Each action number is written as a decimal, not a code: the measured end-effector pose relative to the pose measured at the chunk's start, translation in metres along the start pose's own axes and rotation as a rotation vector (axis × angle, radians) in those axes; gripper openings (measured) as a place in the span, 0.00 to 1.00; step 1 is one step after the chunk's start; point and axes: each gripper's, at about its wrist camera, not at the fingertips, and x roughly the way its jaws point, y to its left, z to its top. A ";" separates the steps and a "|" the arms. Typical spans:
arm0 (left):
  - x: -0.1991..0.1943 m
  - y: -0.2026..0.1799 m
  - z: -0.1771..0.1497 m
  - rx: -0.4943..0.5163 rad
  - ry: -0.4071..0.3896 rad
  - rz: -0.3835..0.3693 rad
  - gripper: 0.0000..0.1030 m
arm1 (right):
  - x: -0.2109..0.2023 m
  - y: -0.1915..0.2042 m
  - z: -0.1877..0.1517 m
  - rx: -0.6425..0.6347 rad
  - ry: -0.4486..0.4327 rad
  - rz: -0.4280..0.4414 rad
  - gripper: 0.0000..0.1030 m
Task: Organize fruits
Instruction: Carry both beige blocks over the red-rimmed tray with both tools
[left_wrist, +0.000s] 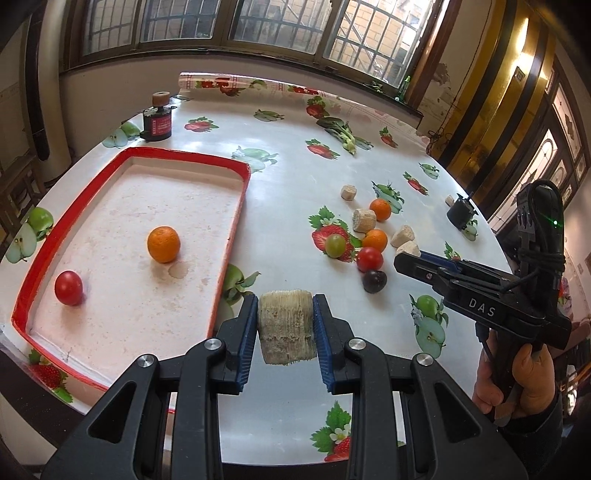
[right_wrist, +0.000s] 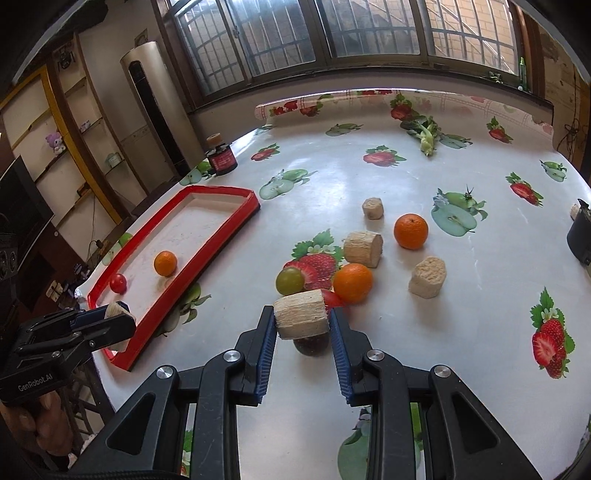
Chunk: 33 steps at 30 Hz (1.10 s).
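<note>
- Looks like we're mid-sort: both claws are loaded. The left gripper (left_wrist: 285, 328) is closed onto a pale fibrous chunk (left_wrist: 286, 326), maybe a cut piece of sugarcane, held just off the near right edge of the red tray (left_wrist: 225, 254).
- The right gripper (right_wrist: 303, 323) is pinched onto a second chunk (right_wrist: 301, 317) of the same stuff, held above the loose pile on the table (right_wrist: 369, 184), with a dark plum (right_wrist: 312, 343) right under it.
- The tray already has an orange (left_wrist: 163, 244) and a small tomato (left_wrist: 68, 288) in it, well apart from each other.
- My guess for the next move: swing the left chunk over the rim and let go on a bare patch, so it doesn't knock the orange rolling.
- Still out on the table: two more oranges (right_wrist: 410, 231) (right_wrist: 352, 283), a green grape (right_wrist: 290, 280), a tomato (left_wrist: 370, 258), and a few more chunks (right_wrist: 363, 248).
- The chunks look rough, dry and stringy with flat cut ends, so they should grip fine and sit still once dropped.
</note>
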 end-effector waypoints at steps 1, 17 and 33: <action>-0.001 0.003 0.000 -0.003 -0.003 0.008 0.26 | 0.001 0.004 0.000 -0.005 0.001 0.005 0.29; -0.010 0.039 0.000 -0.051 -0.025 0.080 0.26 | 0.016 0.044 0.008 -0.067 0.022 0.076 0.29; -0.006 0.065 0.005 -0.085 -0.016 0.113 0.26 | 0.036 0.077 0.022 -0.106 0.037 0.141 0.29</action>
